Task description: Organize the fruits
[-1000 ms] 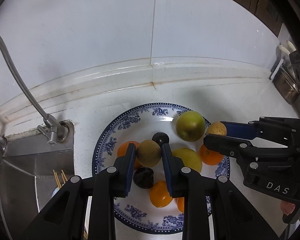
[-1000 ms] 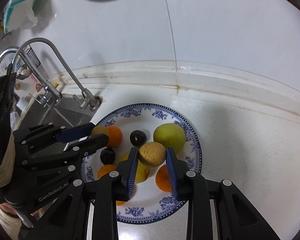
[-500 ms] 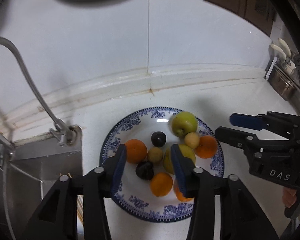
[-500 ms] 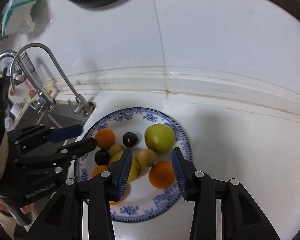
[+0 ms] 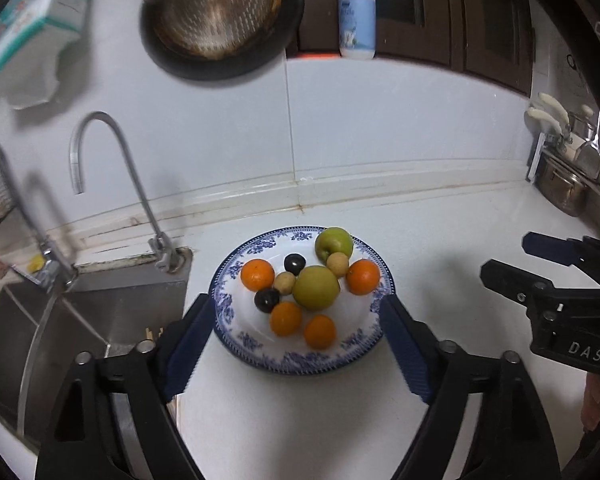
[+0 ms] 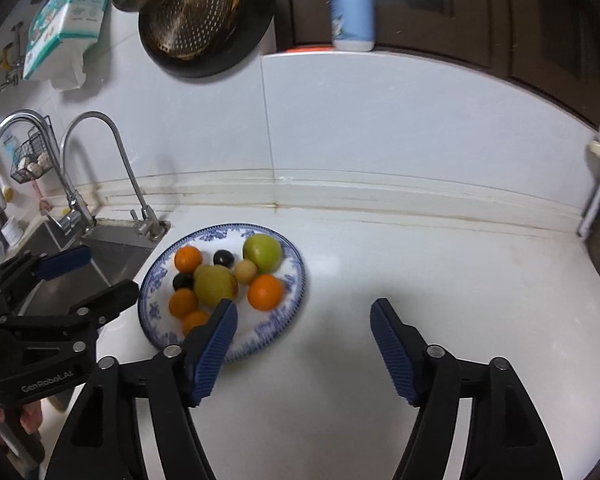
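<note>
A blue-and-white plate [image 5: 300, 364] on the white counter carries two green apples [image 5: 315, 287], several oranges [image 5: 257, 275], two dark plums [image 5: 294, 263] and two small tan fruits [image 5: 337, 264]. My left gripper [image 5: 294, 300] hangs back from the plate's near rim. Its jaws are opening wide and no pad touches anything. My right gripper [image 6: 304, 304] sits to the right of the plate [image 6: 296, 280] over bare counter, its jaws also opening with nothing between them. Each gripper also appears in the other's view, the right gripper [image 5: 507, 253] and the left gripper [image 6: 110, 270].
A steel sink [image 5: 60, 320] with a curved tap [image 5: 132, 168] lies left of the plate. A metal colander [image 5: 220, 12] hangs on the tiled wall, with a white bottle [image 5: 356, 16] on the ledge above. A utensil rack [image 5: 568, 184] stands at the far right.
Both grippers were shut on small tan fruits over the plate. They let the fruits go onto the plate, opened wide and drew back and up from it.
</note>
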